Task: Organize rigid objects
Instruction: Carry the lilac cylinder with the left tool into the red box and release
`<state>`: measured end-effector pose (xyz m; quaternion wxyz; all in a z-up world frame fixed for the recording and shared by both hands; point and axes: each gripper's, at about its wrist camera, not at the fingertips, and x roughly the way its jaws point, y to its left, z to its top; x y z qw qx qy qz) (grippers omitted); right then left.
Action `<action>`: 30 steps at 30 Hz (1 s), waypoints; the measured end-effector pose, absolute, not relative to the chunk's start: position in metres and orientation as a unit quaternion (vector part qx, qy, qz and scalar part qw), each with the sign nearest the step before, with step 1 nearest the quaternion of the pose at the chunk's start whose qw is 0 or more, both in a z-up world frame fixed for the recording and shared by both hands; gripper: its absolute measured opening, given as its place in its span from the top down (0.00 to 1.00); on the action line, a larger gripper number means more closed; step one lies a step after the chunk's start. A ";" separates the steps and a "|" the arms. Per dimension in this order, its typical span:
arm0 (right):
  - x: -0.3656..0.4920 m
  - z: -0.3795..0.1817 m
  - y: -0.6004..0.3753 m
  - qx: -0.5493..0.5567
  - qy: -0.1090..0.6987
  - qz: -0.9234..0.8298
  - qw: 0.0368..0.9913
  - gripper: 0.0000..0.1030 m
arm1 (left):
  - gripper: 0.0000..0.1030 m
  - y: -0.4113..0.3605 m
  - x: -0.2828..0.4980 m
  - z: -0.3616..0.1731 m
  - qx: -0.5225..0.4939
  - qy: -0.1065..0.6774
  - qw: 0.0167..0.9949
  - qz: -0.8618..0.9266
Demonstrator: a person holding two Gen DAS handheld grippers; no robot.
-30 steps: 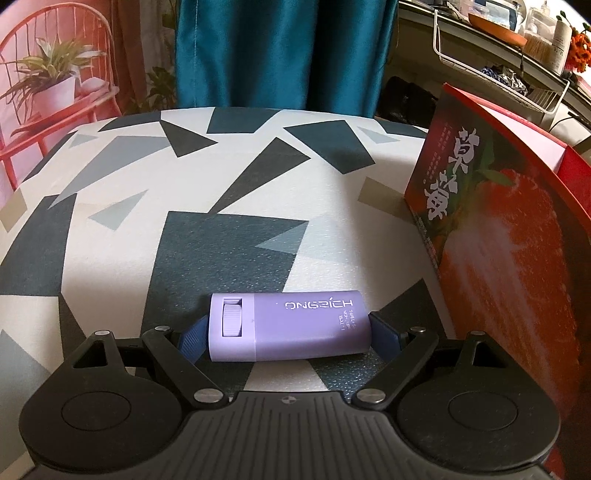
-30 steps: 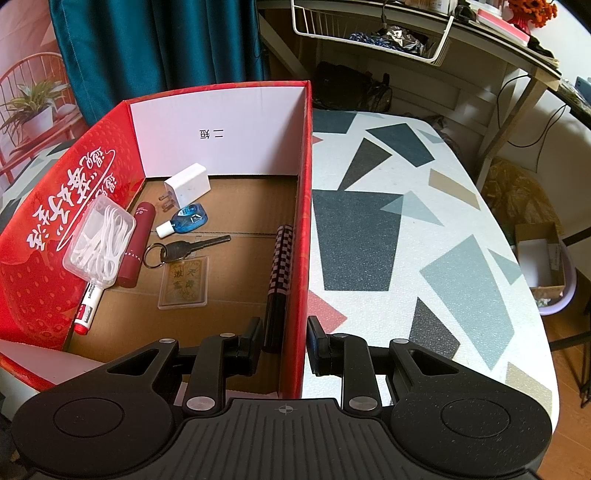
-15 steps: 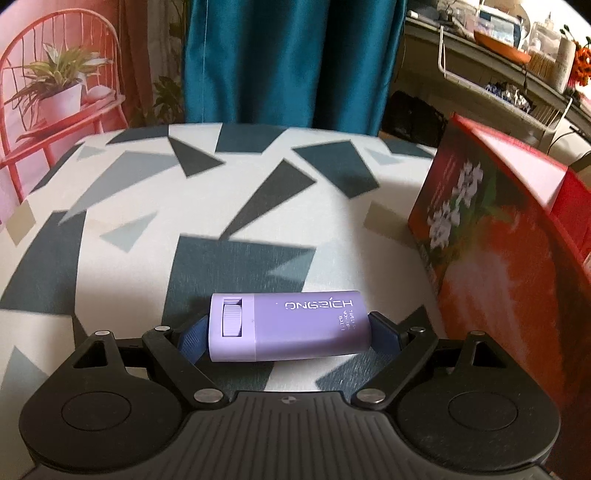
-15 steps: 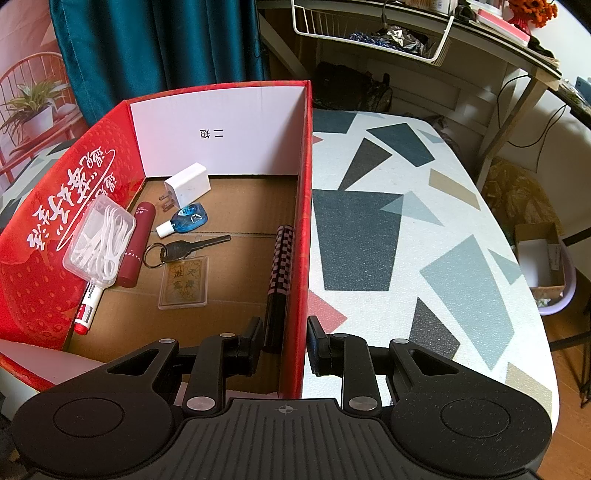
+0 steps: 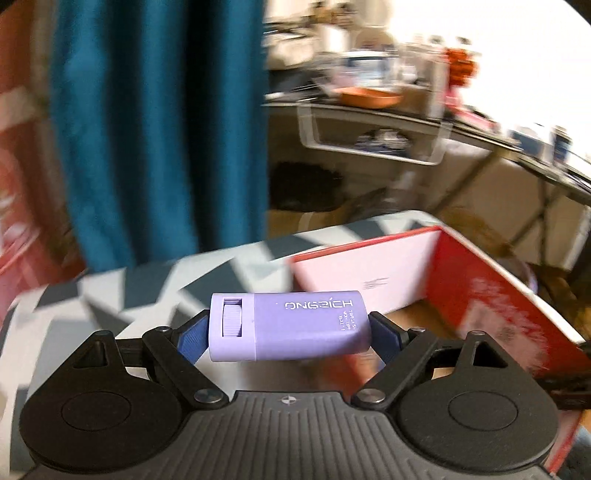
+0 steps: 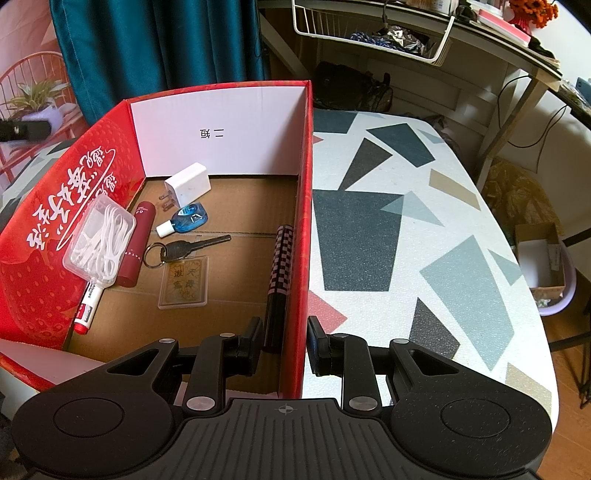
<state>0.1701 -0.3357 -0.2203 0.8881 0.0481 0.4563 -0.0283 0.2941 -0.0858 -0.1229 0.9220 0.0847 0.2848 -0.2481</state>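
My left gripper (image 5: 288,332) is shut on a purple rectangular case (image 5: 288,325) marked ONGRICH, held sideways in the air above the table, near the left rim of the red cardboard box (image 5: 480,280). My right gripper (image 6: 284,343) straddles the box's right wall (image 6: 304,221), one finger inside and one outside, jaws close on the wall. Inside the box lie a white charger (image 6: 188,184), a blue bottle (image 6: 188,218), a dark red tube (image 6: 135,243), a key (image 6: 188,247), a clear tub of floss picks (image 6: 99,236), a card (image 6: 184,282) and a checkered pen (image 6: 280,258).
The table (image 6: 406,240) has a white top with grey and black shapes. A red marker (image 6: 86,310) lies under the tub. A teal curtain (image 5: 147,129) hangs behind; a cluttered shelf with a wire basket (image 6: 373,33) stands at the back right.
My left gripper has lifted the purple case off the table and swung right toward the box; its view is motion-blurred. The right gripper has not moved.
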 end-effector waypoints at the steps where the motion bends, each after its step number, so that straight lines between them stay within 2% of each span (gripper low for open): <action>1: 0.170 -0.220 -0.336 0.048 0.456 -0.028 0.888 0.76 | 0.13 -0.096 0.291 -0.122 0.094 0.282 0.917 -0.266; 7: 0.170 -0.220 -0.336 0.048 0.456 -0.028 0.888 0.77 | 0.13 -0.141 0.283 -0.139 0.128 0.294 0.876 -0.360; 15: 0.170 -0.220 -0.336 0.048 0.456 -0.028 0.888 0.76 | 0.13 -0.160 0.296 -0.169 0.152 0.329 0.858 -0.365; 30: 0.170 -0.221 -0.336 0.049 0.457 -0.028 0.888 0.76 | 0.13 -0.156 0.305 -0.156 0.148 0.329 0.865 -0.349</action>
